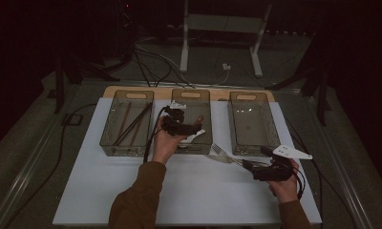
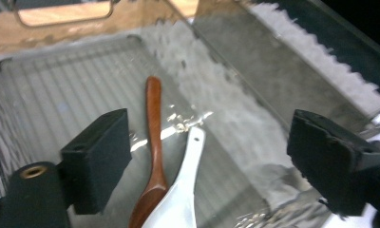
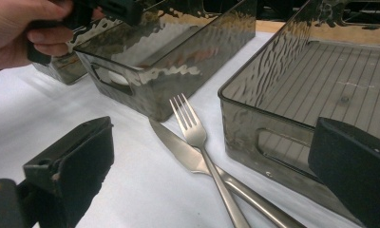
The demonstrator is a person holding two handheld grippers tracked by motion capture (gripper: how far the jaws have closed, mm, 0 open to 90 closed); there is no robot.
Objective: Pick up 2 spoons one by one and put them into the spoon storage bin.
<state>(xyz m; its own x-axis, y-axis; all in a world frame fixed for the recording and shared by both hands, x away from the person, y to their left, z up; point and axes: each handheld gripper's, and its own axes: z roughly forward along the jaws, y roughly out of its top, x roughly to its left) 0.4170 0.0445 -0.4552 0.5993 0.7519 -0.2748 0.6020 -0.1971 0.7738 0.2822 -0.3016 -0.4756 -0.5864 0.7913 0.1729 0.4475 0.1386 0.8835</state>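
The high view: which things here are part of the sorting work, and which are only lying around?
In the work:
- fork and knife, crossed on the table
- wooden spoon and white spoon in the middle bin
- left bin, right bin

Lying about:
- floor cables
- white stand

Brown sleeves (image 1: 136, 198) clothe both forearms; each black tongs (image 1: 179, 125) trails a black cable, the right tongs (image 1: 249, 164) topped by a pale three-cornered plate.
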